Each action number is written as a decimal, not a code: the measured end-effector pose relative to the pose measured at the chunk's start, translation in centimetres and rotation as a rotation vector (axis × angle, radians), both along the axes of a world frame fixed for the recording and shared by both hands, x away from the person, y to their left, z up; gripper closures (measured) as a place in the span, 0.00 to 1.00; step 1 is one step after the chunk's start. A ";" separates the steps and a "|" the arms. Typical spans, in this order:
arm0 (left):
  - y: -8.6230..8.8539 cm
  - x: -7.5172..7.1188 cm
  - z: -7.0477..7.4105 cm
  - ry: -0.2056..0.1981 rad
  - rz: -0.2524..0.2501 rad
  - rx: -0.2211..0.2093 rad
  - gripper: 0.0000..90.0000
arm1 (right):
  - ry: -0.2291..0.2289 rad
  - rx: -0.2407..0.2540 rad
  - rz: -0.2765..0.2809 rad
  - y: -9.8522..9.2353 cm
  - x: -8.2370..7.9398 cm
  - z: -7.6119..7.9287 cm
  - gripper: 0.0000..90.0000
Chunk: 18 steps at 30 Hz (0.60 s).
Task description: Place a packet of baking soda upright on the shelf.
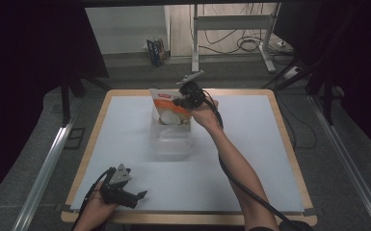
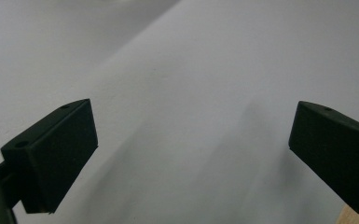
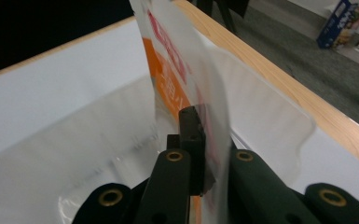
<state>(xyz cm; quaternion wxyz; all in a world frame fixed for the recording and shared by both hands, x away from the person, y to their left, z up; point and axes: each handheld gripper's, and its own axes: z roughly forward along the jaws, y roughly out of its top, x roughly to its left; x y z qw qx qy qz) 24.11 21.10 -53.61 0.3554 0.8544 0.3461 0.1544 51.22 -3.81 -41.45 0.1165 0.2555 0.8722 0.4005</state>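
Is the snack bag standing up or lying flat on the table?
Standing up. The snack bag is upright, pinched near its top by the right gripper, with its lower end at the clear plastic box.

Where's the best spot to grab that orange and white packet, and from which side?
Take the packet by its flat upper edge, coming from above. It stands upright in the clear tub, so only that thin top is free to pinch. The right gripper is shut on it there.

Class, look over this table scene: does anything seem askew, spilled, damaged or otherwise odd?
Nothing spilled or damaged. The only unusual thing is the orange-and-white pouch, held upright in the shut right gripper over the clear container. The left gripper rests open at the table's near edge.
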 end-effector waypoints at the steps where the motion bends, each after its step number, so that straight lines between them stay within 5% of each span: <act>1: 0.0 0.0 0.0 0.000 0.000 0.000 0.01 | 0.003 -0.007 -0.005 -0.2 0.1 -0.1 0.99; 11: 0.1 0.1 0.0 0.007 0.004 -0.008 0.01 | 0.003 -0.013 0.000 -0.3 -0.2 -0.2 0.97; 18: 0.1 0.1 0.0 0.010 0.004 -0.010 0.01 | -0.007 0.006 -0.006 -0.6 -0.5 0.7 0.81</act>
